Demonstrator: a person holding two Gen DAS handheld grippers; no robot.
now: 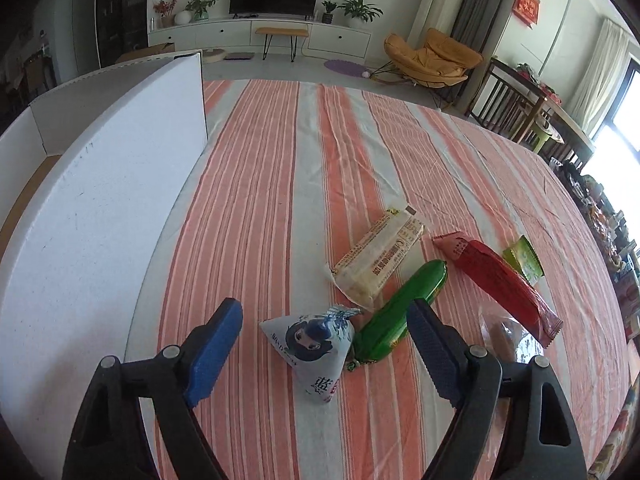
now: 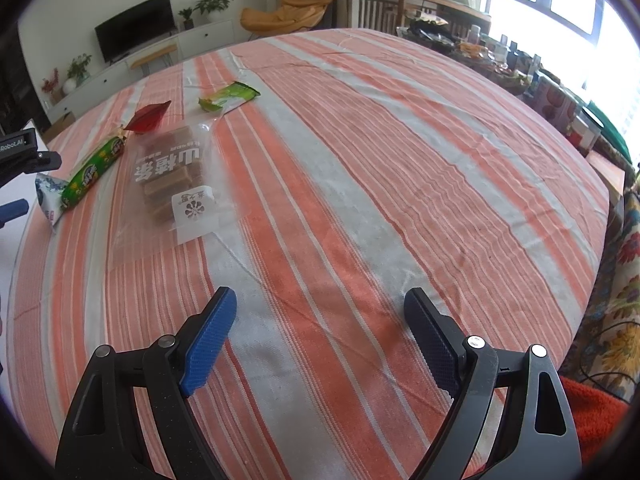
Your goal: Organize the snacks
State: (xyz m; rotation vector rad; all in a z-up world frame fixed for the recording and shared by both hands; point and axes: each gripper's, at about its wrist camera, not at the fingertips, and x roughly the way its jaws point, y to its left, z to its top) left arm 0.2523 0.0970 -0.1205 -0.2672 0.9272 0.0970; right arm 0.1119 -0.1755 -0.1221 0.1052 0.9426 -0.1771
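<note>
Now the left tool [image 1: 324, 320] gapes around the pyramid pack [image 1: 314, 350], not gripping; the right tool [image 2: 320, 308] gapes over bare surface [image 2: 360, 160].

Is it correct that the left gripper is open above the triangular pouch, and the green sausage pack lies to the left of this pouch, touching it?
Not quite. In the left wrist view the left gripper is open over the triangular pouch, but the green sausage pack lies to the right of the pouch, not the left. Its lower end does appear to touch the pouch.
</note>
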